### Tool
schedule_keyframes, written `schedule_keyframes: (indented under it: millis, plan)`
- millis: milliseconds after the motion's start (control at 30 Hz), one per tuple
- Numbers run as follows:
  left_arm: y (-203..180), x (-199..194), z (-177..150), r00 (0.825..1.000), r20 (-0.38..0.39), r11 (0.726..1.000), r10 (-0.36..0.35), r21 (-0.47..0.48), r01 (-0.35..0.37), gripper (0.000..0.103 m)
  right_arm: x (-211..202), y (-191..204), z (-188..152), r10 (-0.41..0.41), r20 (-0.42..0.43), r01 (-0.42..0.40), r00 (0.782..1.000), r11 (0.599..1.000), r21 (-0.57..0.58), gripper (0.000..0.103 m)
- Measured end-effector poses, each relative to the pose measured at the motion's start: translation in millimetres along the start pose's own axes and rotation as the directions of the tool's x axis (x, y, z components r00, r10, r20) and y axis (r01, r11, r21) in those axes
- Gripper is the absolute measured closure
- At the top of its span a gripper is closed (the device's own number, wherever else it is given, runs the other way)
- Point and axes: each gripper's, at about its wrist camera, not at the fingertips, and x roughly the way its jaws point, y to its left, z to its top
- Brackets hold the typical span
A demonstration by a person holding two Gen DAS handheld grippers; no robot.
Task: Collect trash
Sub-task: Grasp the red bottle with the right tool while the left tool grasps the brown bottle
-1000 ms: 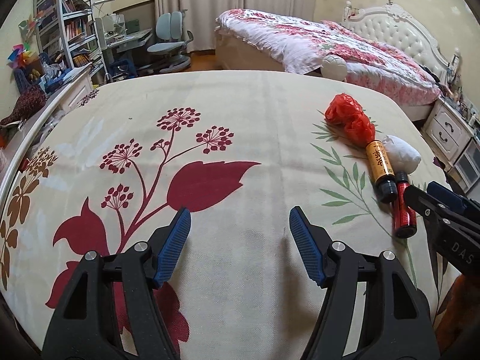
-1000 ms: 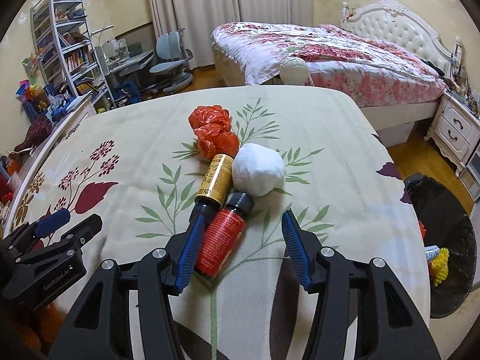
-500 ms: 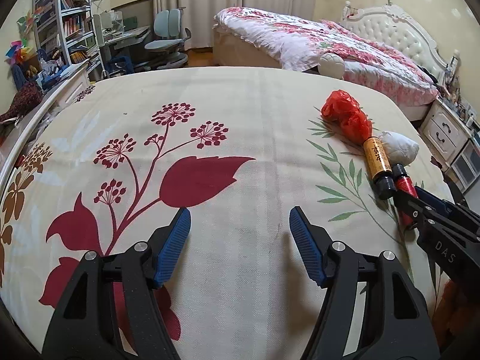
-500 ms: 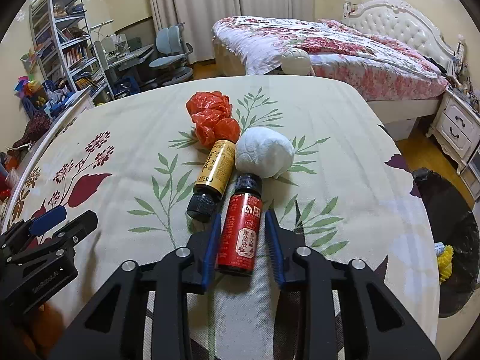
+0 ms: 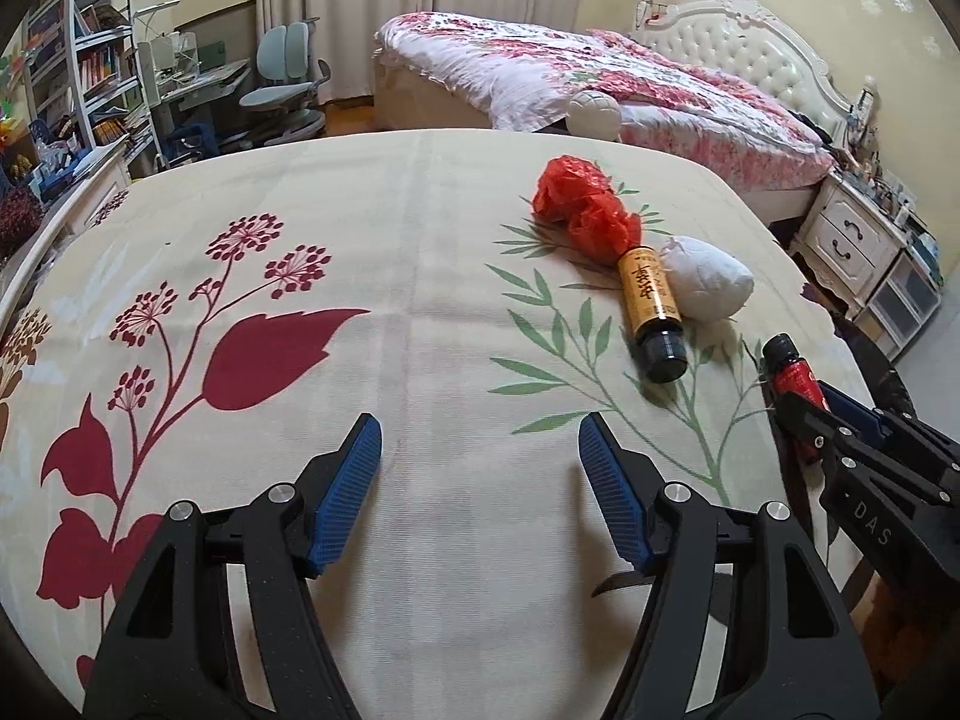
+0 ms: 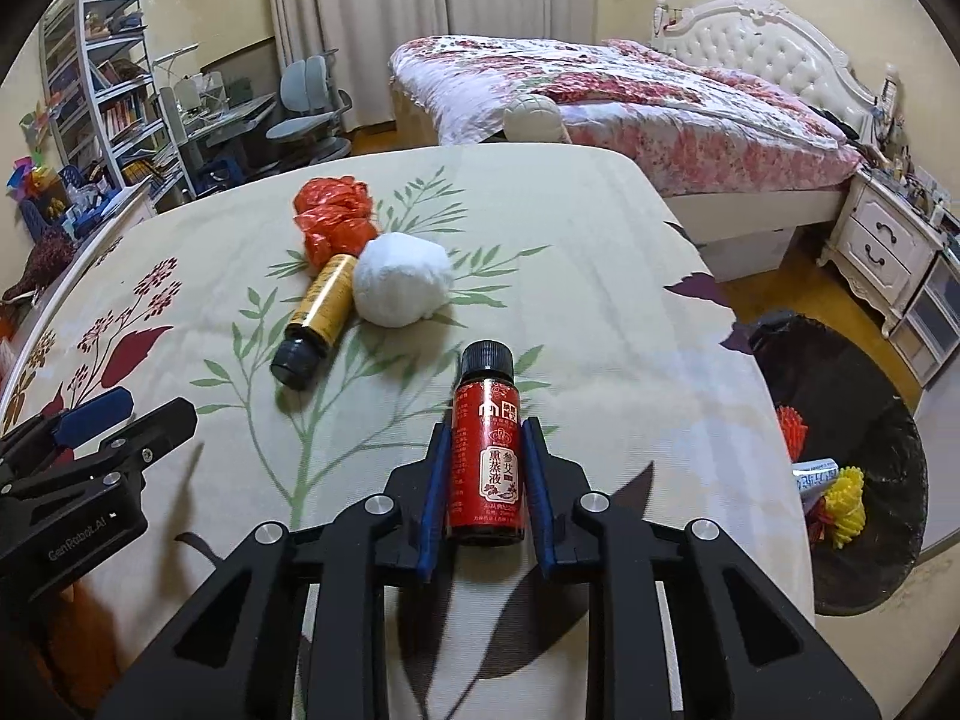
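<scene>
Your right hand-held gripper point(image 6: 485, 483) is clamped on the red bottle point(image 6: 487, 468): both blue pads press its sides at about the label's height, and the black cap points away from you, clear of the fingertips. From the left wrist view the bottle looks lifted slightly off the cloth, though the fisheye angle makes that hard to be sure of. Your left hand-held gripper point(image 5: 480, 480) stands open roughly halfway with nothing between its pads, hovering over bare cloth near the big red leaf print.

The surface under both is a worktop point(image 6: 600, 276) covered with a cream cloth printed with red flowers and green sprigs. Just beyond the held bottle lies a gold bottle point(image 6: 321, 306) on its side, black cap toward you. A white wad of paper point(image 6: 401, 287) sits touching the gold bottle's right flank. A crumpled red plastic bag point(image 6: 333, 217) lies at the far end of the gold bottle, touching it and seemingly the wad too.

To the right of the worktop, down on the floor, is a black-lined trash bin point(image 6: 876, 552). Inside it you can see a yellow spiky item point(image 6: 845, 507), a red one point(image 6: 791, 429) and a small white package point(image 6: 815, 473).

Further back stand a bed point(image 6: 600, 102) with a floral quilt, a white nightstand point(image 6: 882, 252), a desk chair point(image 6: 309, 102) and a bookshelf point(image 6: 108, 102).
</scene>
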Motion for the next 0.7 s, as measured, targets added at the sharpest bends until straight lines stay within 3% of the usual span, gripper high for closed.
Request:
schedule_keyframes:
  millis: [267,700]
  plan:
    - [-28,8,8,0.999,0.024,0.999,-0.047,0.017,0.047,0.032,7,-24,6,-0.008,-0.002,0.009,1.000,0.999,0.044,0.078]
    - [-52,29,28,0.999,0.018,0.998,-0.041,0.045,0.041,0.032,12,-29,8,0.025,-0.009,-0.024,1.000,0.998,0.049,0.078]
